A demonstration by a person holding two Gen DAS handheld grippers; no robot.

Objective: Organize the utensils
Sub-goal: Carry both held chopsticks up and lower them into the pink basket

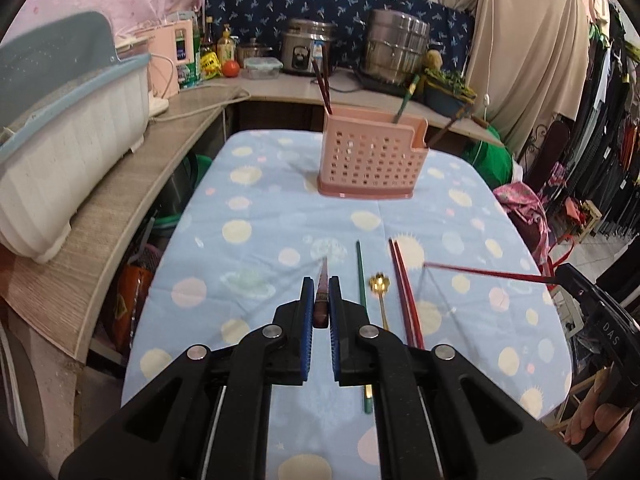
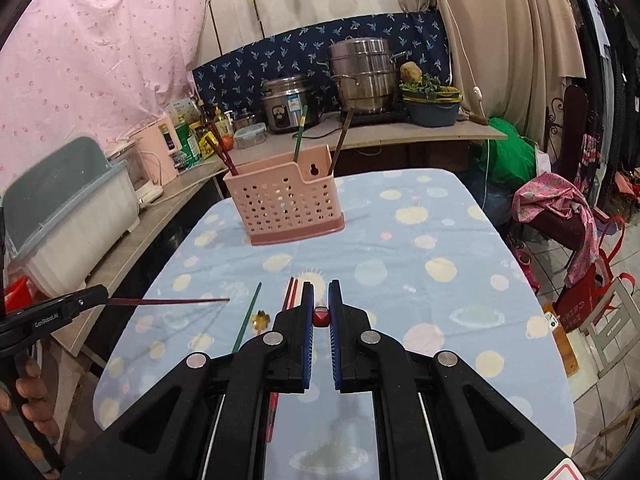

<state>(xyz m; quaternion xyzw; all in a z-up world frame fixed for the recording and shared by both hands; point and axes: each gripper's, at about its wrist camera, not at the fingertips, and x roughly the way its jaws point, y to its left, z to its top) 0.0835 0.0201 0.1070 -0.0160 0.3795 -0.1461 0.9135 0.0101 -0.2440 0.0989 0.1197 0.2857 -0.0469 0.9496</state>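
Note:
A pink perforated utensil holder [image 1: 370, 158] [image 2: 284, 204] stands at the far middle of the table and holds several chopsticks. My left gripper [image 1: 321, 286] is shut on a dark red chopstick [image 1: 322, 284] that points forward above the table; it also shows in the right wrist view [image 2: 168, 301]. My right gripper [image 2: 321, 290] is shut on a red chopstick [image 2: 321, 316], seen end-on; in the left wrist view this chopstick [image 1: 484, 270] sticks out leftward from the right gripper. On the cloth lie a green chopstick [image 1: 362, 280] [image 2: 248, 316], a gold spoon [image 1: 380, 286] [image 2: 262, 318] and a red chopstick pair [image 1: 404, 284] [image 2: 291, 294].
The table [image 1: 280, 208] has a light blue cloth with pale dots. A wooden counter [image 1: 132, 176] runs along the left and back, with a white dish rack [image 1: 68, 140], bottles, a rice cooker [image 1: 306, 46] and steel pots. Clothes hang at the right.

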